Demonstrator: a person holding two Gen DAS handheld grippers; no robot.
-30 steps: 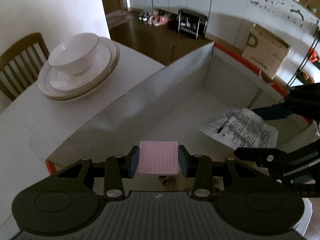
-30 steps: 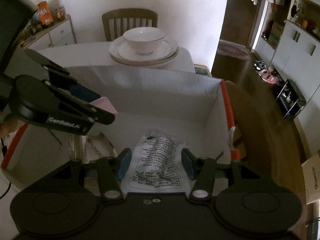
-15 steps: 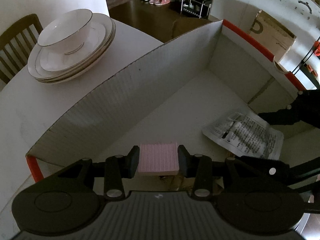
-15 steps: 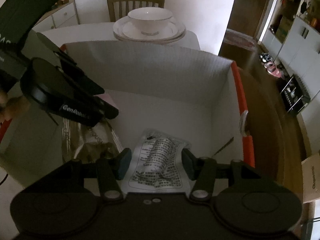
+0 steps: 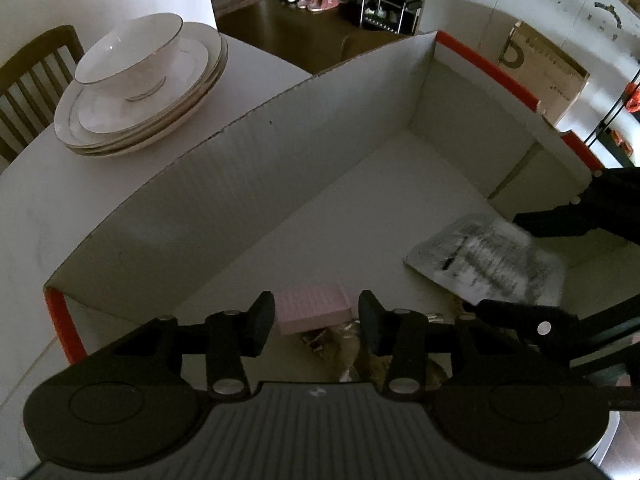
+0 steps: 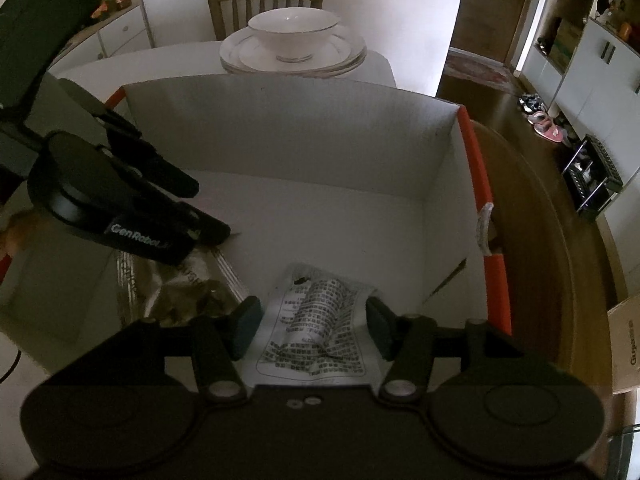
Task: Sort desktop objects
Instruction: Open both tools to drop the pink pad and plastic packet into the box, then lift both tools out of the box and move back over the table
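Note:
My left gripper (image 5: 316, 316) is open over the white cardboard box (image 5: 248, 184). The pink ribbed pad (image 5: 314, 307) lies loose on the box floor just below its open jaws, partly on a shiny brown packet (image 5: 340, 340). My right gripper (image 6: 312, 326) is open above a white printed sachet (image 6: 316, 320) that lies on the box floor (image 6: 320, 216). The sachet also shows blurred in the left wrist view (image 5: 488, 260). The left gripper shows at the left of the right wrist view (image 6: 120, 208), above the brown packet (image 6: 188, 292).
A bowl (image 5: 128, 52) on stacked plates (image 5: 152, 112) stands on the white table behind the box, also in the right wrist view (image 6: 294, 36). A wooden chair (image 6: 264, 4) stands behind the table. The box rim has orange edges (image 6: 480, 184). A brown carton (image 5: 544, 72) sits on the floor.
My left gripper has opened and let go of the pink pad, which now lies on the box floor. Both grippers have moved further over the box.

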